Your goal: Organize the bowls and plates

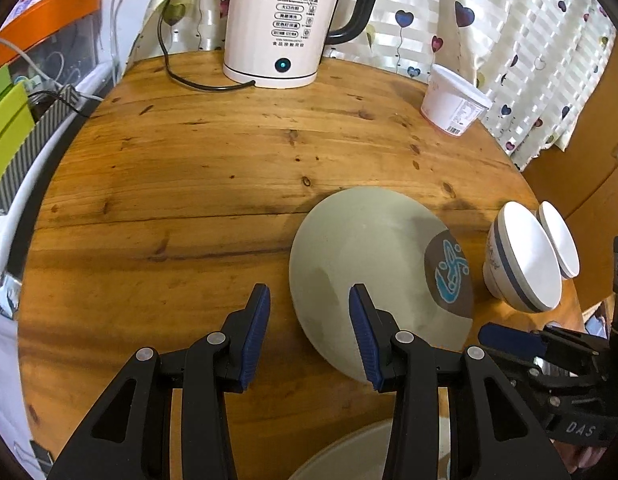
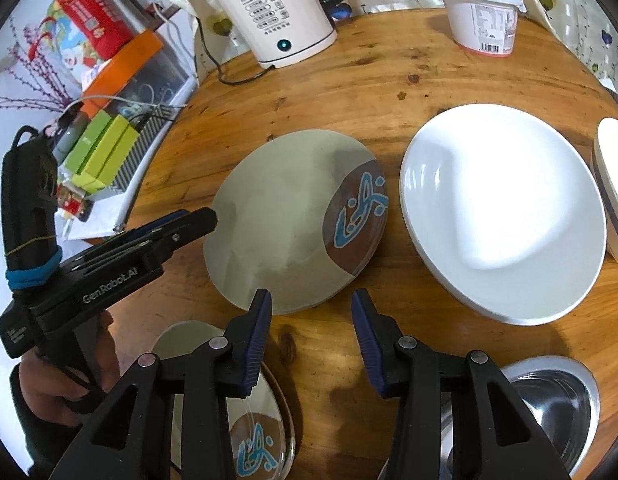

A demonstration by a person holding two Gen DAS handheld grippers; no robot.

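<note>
Two grippers are held over a round wooden desk (image 1: 189, 168), both sets of fingers open and empty. The left gripper (image 1: 309, 312) straddles the rim of a grey plate (image 2: 285, 216) lying flat mid-desk; the right gripper (image 2: 311, 316) hovers just short of it. The plate could be pushed into the white plate (image 2: 505, 216) just beside it if gripped off-centre.
</note>
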